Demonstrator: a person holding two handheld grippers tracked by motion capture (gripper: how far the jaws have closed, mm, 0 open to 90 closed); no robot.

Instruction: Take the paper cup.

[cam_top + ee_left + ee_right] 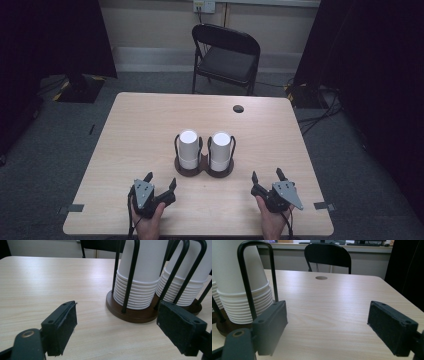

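A pale wood-grain table (140,130) stands on grey carpet, with one round cable hole (238,108) near its far edge. Beyond it sits one black folding chair (226,56) against a light wall, under a wall socket (204,6); dark curtains hang on both sides. No writing can be read anywhere.

At the table's middle is one dark brown holder (203,170) with two round bases and black wire loops. It carries two stacks of white paper cups, upside down: the left stack (188,148) and the right stack (220,150), side by side.

Nearer than the holder, the left gripper (160,182) and right gripper (267,176) rest in two hands, each with jaws spread wide and nothing between them
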